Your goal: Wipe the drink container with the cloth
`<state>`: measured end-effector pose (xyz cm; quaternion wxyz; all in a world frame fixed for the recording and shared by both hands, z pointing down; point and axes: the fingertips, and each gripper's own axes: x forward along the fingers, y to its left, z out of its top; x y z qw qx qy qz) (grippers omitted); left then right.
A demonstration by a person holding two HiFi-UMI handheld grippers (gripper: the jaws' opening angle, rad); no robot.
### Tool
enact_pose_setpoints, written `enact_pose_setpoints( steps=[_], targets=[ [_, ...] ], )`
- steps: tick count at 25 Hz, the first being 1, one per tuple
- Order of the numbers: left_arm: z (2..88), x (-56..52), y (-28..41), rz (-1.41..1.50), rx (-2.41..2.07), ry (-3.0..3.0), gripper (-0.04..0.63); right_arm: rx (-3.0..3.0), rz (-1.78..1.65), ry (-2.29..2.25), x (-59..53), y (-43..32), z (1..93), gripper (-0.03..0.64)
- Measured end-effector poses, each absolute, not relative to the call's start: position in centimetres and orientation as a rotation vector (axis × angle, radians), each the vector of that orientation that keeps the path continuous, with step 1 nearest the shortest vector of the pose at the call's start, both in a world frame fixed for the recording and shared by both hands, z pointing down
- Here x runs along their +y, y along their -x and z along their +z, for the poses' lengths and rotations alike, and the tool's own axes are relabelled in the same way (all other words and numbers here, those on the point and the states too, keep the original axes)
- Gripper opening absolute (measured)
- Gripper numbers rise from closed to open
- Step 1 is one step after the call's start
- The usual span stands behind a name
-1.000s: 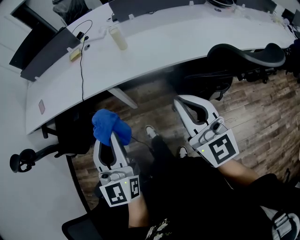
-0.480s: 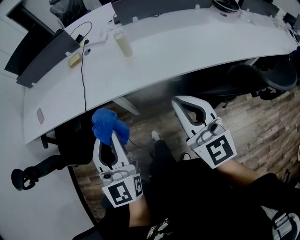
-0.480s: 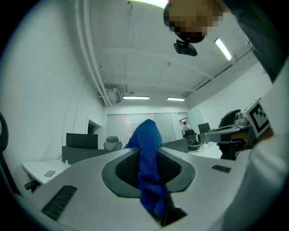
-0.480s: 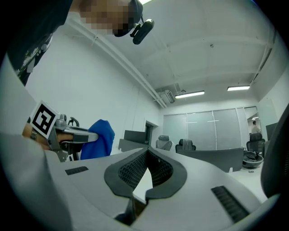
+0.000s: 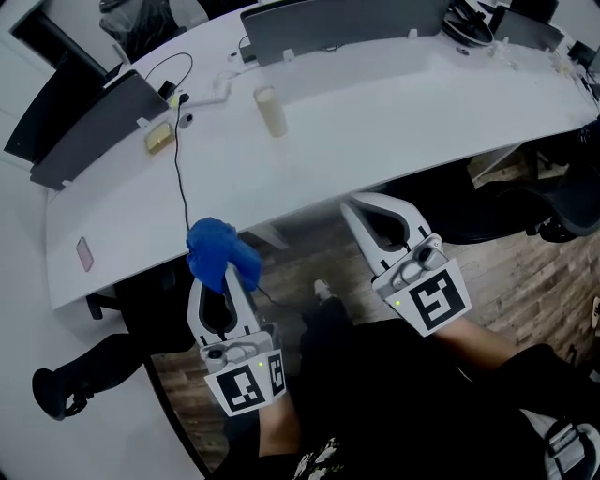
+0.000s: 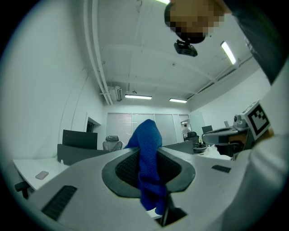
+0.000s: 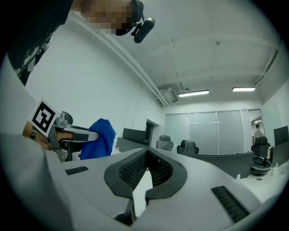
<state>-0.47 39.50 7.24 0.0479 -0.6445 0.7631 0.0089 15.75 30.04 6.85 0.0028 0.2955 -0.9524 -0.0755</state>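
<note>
A long, curved white desk [image 5: 394, 103] spans the head view, with a wood-plank floor [image 5: 525, 272] below its near edge. Two dark panels stand on it, one at the left [image 5: 89, 127] and one along the far side [image 5: 342, 23]. The left gripper [image 5: 225, 270] and the right gripper [image 5: 353, 206] are held level side by side, short of the desk edge. The right one's fingers are pressed together on nothing [image 7: 146, 151]. The left one's fingers pinch a bunched blue cloth [image 6: 148, 162], which bulges past their tips. The drink container [image 5: 271, 111], a pale cylinder, stands upright on the desk well apart from both grippers, near a thin black cable [image 5: 178, 159] and a small yellow item [image 5: 159, 139]
</note>
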Motion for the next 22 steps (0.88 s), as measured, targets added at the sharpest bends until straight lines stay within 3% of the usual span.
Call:
enact_pose_setpoints(
  steps=[10,22],
  targets=[
    [7.3,35.0,8.1,0.038,2.302,2.003,0.077,-2.965,-0.256,-0.992,25.7,-9.4,6.7,-0.009],
    [8.5,31.2,10.4,0.044,2.288,2.059,0.075,-2.925,-0.291,-1.064,21.0,-8.3,7.1,-0.009]
  ],
)
